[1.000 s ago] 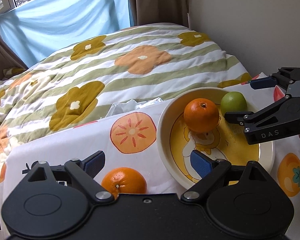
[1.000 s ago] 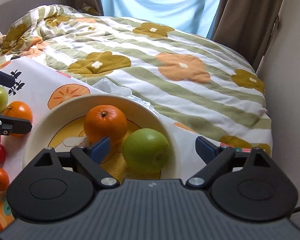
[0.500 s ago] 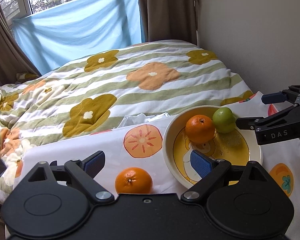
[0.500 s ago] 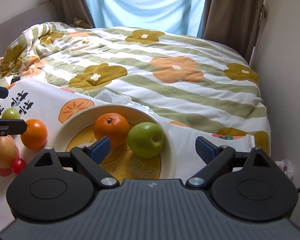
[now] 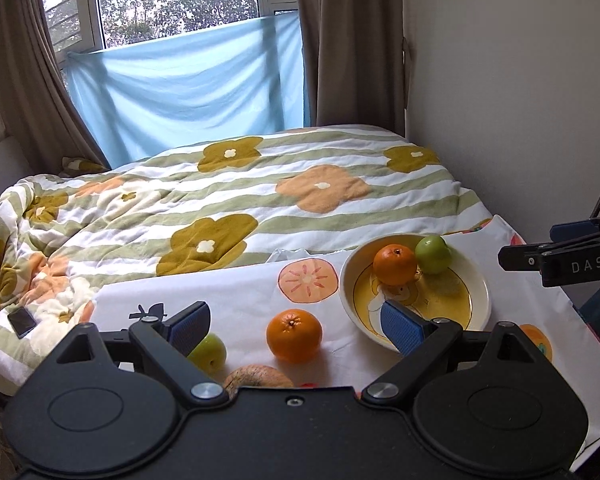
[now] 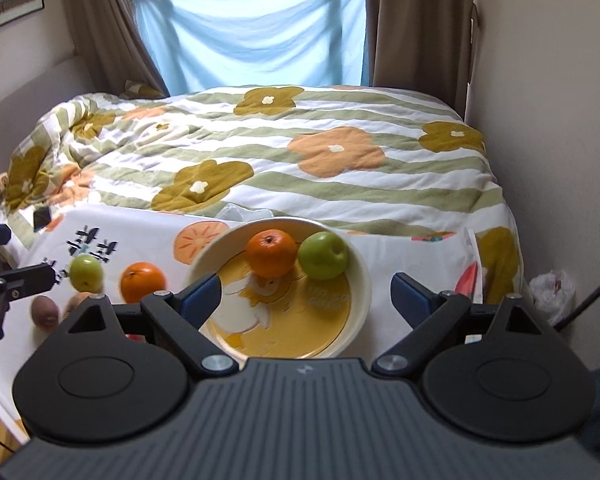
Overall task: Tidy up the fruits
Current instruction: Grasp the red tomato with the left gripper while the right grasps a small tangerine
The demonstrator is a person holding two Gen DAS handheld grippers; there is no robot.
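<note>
A cream bowl [image 5: 480,300] [image 6: 360,300] with a yellow inside holds an orange [image 5: 395,264] [image 6: 271,253] and a green apple [image 5: 433,254] [image 6: 323,255]. On the white fruit-print cloth [image 5: 240,296] lie a second orange [image 5: 294,335] [image 6: 143,282], a small green apple [image 5: 209,353] [image 6: 85,273] and a brownish fruit [image 5: 258,377]. My left gripper [image 5: 296,326] is open and empty above the loose fruit. My right gripper [image 6: 306,294] is open and empty above the bowl.
The cloth lies at the near end of a bed with a striped flower quilt [image 5: 228,196]. A wall [image 5: 520,100] runs along the right. A phone [image 5: 21,322] lies on the quilt at left. A white plastic bag [image 6: 552,294] sits by the wall.
Both grippers have risen and drawn back from the bowl and fruit, so more of the bed and window shows. Both stay open and empty. The fruit has not moved.
</note>
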